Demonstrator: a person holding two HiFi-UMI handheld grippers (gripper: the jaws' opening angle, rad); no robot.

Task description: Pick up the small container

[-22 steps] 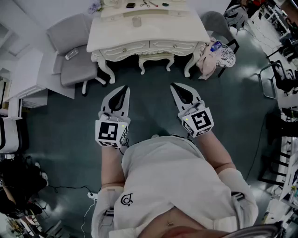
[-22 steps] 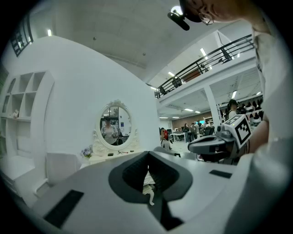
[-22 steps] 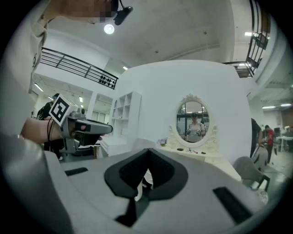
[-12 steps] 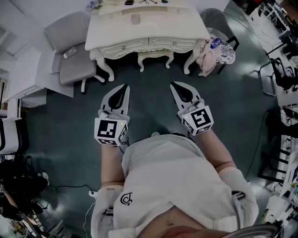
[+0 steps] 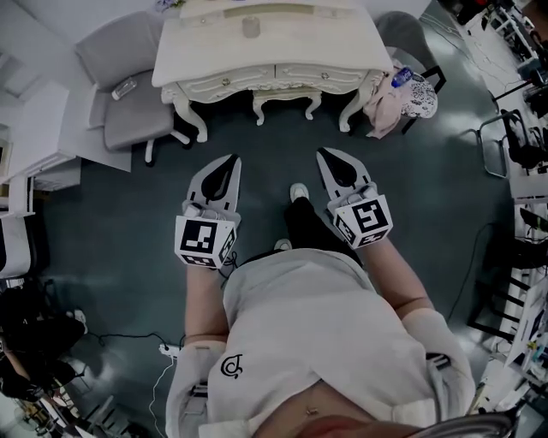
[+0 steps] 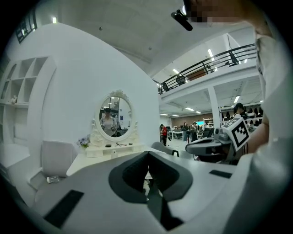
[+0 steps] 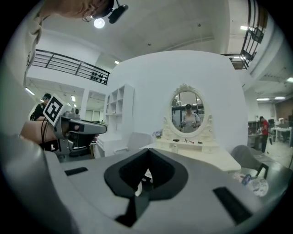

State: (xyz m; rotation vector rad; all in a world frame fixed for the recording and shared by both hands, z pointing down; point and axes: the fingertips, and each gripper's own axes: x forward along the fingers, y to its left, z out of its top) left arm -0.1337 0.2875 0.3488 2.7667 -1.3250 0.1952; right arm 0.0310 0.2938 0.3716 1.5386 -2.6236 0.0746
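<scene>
L gripper [image 5: 225,162]: jaws clenched, tips meet, nothing betw them. Held low at person's left, over dark floor [image 5: 257,154], pointing twd far table.
R gripper [image 5: 326,155]: jaws clenched too, tips together, empty. At person's right, level w/ L gripper, the two well apart.
Small container [image 5: 251,26]: upright on top of dressing table, approx mid-width. Far from both grippers, untouched.
Dressing table [image 5: 342,53]: white, carved legs, two drawers facing near side. A few small items along far edge, too small to ID.
Mirror [image 6: 116,114]: oval, ornate white frame, stands at back of table. Reflects a person.
Grey chair [image 5: 128,128]: left of table, just beside it. A small obj lies on the seat.
Second chair [image 5: 390,30]: right of table. Pink cloth [image 5: 381,107] hangs by the table's right leg, a bottle [image 5: 399,79] just above it.
White shoe [image 5: 298,192]: on floor betw the two grippers.
</scene>
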